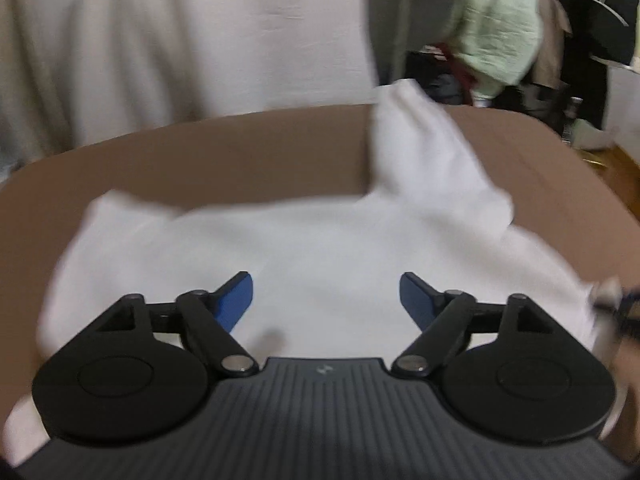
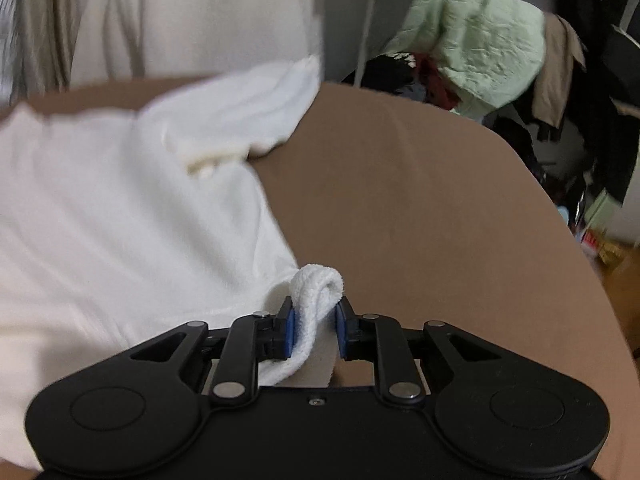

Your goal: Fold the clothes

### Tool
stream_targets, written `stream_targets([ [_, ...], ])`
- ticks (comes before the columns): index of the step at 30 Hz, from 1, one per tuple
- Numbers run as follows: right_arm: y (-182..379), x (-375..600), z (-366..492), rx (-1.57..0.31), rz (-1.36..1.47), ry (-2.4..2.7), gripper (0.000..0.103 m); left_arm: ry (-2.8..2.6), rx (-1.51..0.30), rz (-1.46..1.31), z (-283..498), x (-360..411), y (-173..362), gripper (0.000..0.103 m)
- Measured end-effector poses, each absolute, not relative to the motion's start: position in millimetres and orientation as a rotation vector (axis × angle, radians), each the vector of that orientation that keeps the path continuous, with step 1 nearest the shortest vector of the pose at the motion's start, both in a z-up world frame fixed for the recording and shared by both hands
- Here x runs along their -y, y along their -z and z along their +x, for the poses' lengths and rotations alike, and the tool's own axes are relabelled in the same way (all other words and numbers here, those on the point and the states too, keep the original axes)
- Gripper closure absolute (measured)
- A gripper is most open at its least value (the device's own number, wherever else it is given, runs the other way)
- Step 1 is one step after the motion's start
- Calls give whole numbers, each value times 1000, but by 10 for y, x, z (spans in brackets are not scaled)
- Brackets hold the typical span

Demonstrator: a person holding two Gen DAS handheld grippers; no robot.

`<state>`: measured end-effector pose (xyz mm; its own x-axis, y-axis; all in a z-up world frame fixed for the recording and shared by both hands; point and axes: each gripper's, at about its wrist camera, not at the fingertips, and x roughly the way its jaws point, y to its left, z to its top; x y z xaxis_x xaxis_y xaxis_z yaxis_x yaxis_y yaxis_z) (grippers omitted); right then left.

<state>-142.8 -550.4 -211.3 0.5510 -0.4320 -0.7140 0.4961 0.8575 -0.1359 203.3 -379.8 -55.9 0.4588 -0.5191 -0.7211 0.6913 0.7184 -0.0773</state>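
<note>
Brown table (image 2: 420,184); cream curtain (image 1: 180,40) behind; pale green quilted jacket (image 2: 488,40).

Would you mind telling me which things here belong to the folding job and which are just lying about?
Job:
- white garment, spread on the brown table
- right gripper, shut on its corner
- left gripper, open above it

Lying about:
- green cloth
- pale curtain
- dark clothes

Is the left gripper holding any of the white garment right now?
No, the left gripper hangs wide open above the white garment, with nothing between its pads.
</note>
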Motion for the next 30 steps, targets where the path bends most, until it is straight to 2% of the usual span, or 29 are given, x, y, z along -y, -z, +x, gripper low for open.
stream_targets([
  [7,1929,5531,-1774,-664,59,393,81,809,-818,374,2824,5308,915,22],
  [11,1892,5537,-1888,-661,29,318,81,788,-869,510,3012,5875,1234,22],
  [12,1887,5552,-1895,-663,30,310,81,810,-891,541,3030,5966,1323,27],
  [13,1880,5568,-1890,-664,32,305,81,827,-901,570,3029,6038,1391,40],
  [14,1877,5577,-1870,-669,24,302,81,841,-901,598,3016,6096,1446,80],
  [15,1876,5582,-1846,-677,13,301,81,847,-874,606,2998,6125,1441,96],
  [20,1884,5551,-1714,-743,-60,315,81,795,-727,345,3144,5729,1069,96],
  [26,1952,5502,-1562,-764,-81,356,81,685,-723,240,3326,5300,1216,96],
  [30,1874,5497,-1537,-707,-95,414,82,788,-615,77,3290,5120,846,96],
])
